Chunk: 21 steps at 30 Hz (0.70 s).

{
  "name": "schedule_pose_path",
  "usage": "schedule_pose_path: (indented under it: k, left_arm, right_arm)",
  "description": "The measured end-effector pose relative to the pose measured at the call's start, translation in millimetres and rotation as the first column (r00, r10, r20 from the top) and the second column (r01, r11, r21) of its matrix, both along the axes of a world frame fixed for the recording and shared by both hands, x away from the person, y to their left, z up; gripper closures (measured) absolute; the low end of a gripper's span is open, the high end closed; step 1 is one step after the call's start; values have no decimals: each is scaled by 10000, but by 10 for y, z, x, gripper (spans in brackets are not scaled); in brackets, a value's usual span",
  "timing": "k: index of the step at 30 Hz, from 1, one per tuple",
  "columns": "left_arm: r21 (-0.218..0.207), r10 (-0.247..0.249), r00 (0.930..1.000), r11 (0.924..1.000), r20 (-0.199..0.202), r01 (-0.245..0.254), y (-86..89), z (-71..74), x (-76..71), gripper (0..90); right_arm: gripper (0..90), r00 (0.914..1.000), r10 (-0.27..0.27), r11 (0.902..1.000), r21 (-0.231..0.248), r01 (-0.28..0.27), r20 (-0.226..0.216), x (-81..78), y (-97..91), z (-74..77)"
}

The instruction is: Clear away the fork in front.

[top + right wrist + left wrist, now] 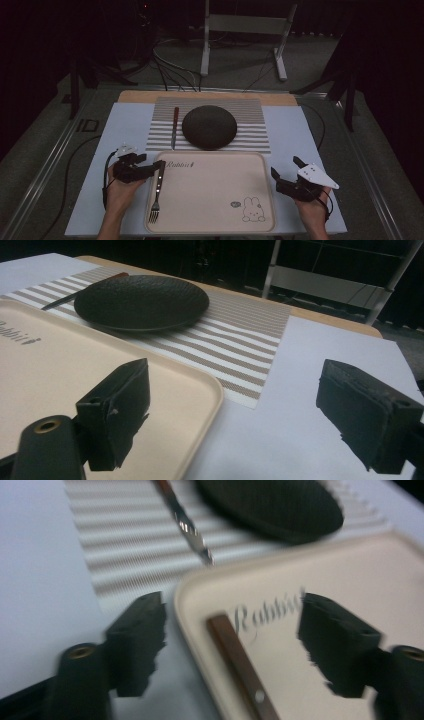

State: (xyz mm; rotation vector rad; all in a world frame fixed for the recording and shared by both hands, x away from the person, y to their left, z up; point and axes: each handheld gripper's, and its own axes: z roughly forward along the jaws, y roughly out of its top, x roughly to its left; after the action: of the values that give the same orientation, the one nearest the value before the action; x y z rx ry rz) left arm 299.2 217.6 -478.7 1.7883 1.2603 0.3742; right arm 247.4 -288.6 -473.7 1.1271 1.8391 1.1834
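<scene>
**Fork on the tray, both tongs spread wide**

Fork (pixel 157 192) lies along the left edge of the cream tray (pixel 215 220), tines toward the near side and its brown handle pointing to the far side. We see that handle again in the left gripper view (pixel 240 665), resting on the tray just inside the rim (pixel 187 610), near the printed word "Rabbit".

Our left tongs (pixel 150 165) sit at the tray's far-left corner, right by the top of the fork handle. In the left gripper view their jaws stand wide apart, one over the white counter surface (pixel 35 580) outside the tray and one over the tray, with the handle between them but untouched. They hold nothing.

Our right tongs (pixel 286 169) hover just off the right edge of the tray, above the counter (pixel 290 130). In the right gripper view their jaws are also spread wide and empty, one over the tray's corner (pixel 200 385) and one over the white surface.

Beyond the tray lies a striped placemat (pixel 250 135). On it rests a dark round plate (pixel 209 127), and just left of the plate a knife (pixel 175 127) with a reddish handle, lying near to far. The plate (pixel 141 301) and mat (pixel 240 345) show in the right gripper view too.

A printed rabbit (pixel 252 210) marks the tray's near-right corner.
</scene>
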Motion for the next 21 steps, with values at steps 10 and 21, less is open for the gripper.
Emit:
schedule_pose_path:
  k: [10,21]
  left_arm:
    - [348,383,9725,9983,2299,-475,6,338,-229,0]
    - [24,831,9270,9959,3657,-903,63,487,-383,0]
  right_arm:
    - [120,9999,153,9999,73,-153,70,-1,4,7]
    - [115,9997,50,9999,143,-54,236,-41,-26,31]
